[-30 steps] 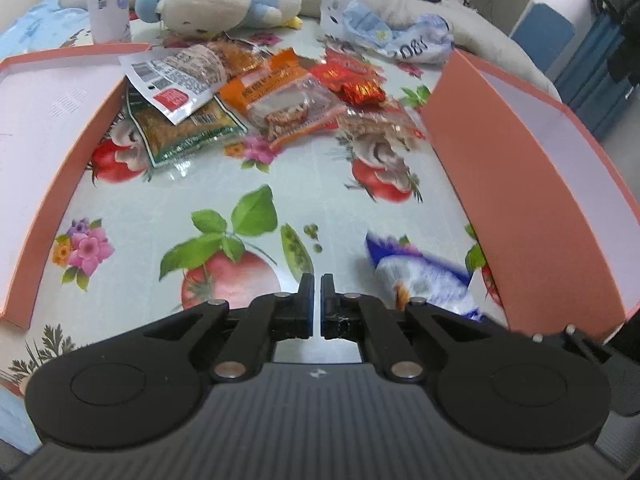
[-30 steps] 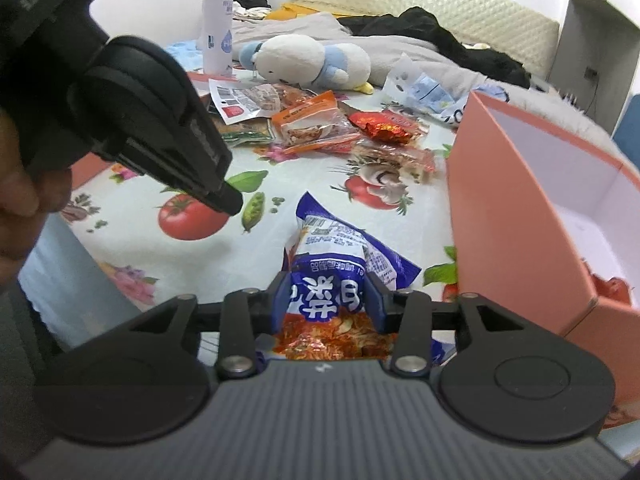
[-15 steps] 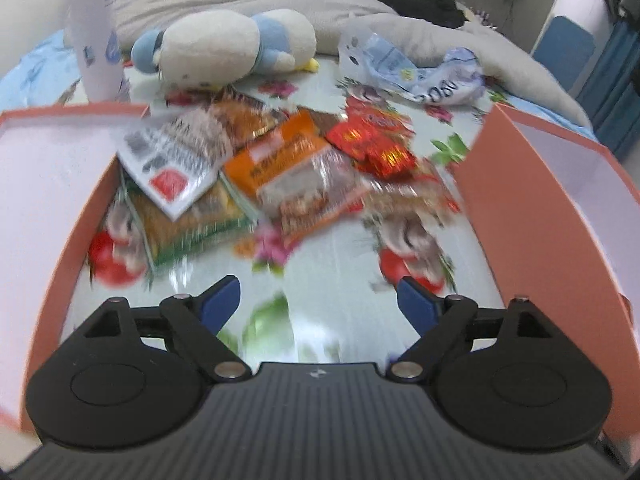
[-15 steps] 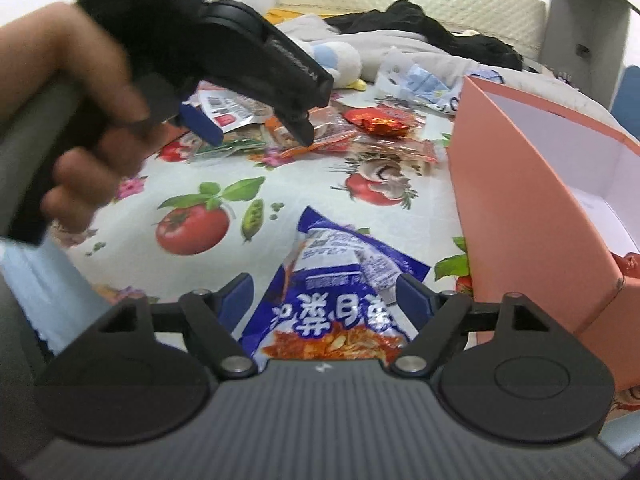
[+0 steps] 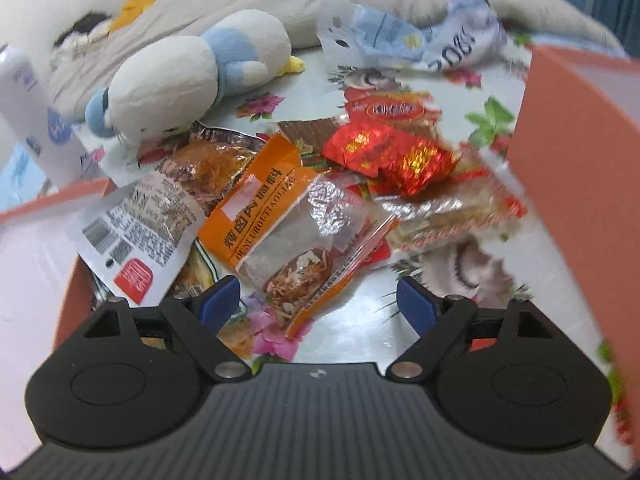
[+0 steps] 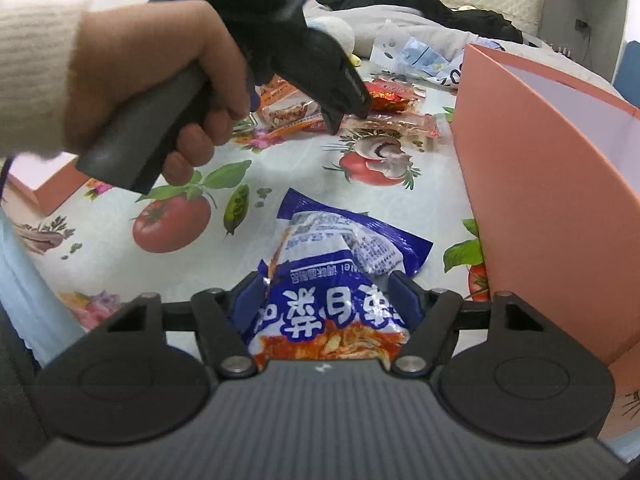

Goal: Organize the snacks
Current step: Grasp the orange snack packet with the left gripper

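A pile of snack packets lies on the fruit-print tablecloth. My left gripper is open, its blue fingers spread just short of an orange and clear packet. Beside that lie a silver-labelled packet, red foil packets and a clear packet. My right gripper has its jaws partly apart around a blue and white snack bag lying on the cloth; the pads look close to its sides. The left gripper and the hand holding it show in the right wrist view.
An orange box wall stands at the right, also seen in the right wrist view. Another orange box lies at the left. A plush toy, a white bottle, a crumpled bag and bedding sit behind.
My left gripper opened and moved forward to the snack pile. My right gripper let go of the blue bag, opened wide, and has now narrowed around it again.
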Demonstrator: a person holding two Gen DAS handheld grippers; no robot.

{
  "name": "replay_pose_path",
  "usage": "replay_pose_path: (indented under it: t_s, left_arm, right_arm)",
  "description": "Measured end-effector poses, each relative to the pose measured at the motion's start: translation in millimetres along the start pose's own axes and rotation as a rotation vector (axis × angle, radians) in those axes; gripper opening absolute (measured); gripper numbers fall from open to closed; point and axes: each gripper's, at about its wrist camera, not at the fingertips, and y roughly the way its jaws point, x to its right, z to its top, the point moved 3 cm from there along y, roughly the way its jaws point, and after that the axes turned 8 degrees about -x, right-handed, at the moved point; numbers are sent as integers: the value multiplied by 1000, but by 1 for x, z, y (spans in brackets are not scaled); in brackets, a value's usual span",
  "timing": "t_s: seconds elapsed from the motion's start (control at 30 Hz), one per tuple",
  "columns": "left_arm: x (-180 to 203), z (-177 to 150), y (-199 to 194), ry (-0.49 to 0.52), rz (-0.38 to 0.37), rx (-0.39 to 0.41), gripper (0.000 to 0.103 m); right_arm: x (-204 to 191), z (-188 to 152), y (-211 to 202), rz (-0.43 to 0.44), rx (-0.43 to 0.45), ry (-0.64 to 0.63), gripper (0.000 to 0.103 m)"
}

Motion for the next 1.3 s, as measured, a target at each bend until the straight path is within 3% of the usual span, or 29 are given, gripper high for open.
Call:
replay_pose_path:
  t_s: [0.17,0.33,0.4,0.5,0.87,1.3]
  left_arm:
    - [2,-3,10,73,57,-1,75]
    - [1,0,12,82,77,7,54]
    - [1,-1,12,83,86,6,31]
    - [2,-6,7,84,86,9,25]
    - [-11,-44,-50,-60,-41,49,18]
    - [-29,-106,-135,-245,-203,128,17]
  right_arm:
    - [1,1,1,5,8,1,66]
    - [1,0,-1,7,12,-4,63]
    - [1,0,-2,8,12,-6,61]
    - [3,0,-5,11,17,-3,57]
    - [8,0,-26,9,37,4,44]
    - [19,3,-63,44,78,53,42]
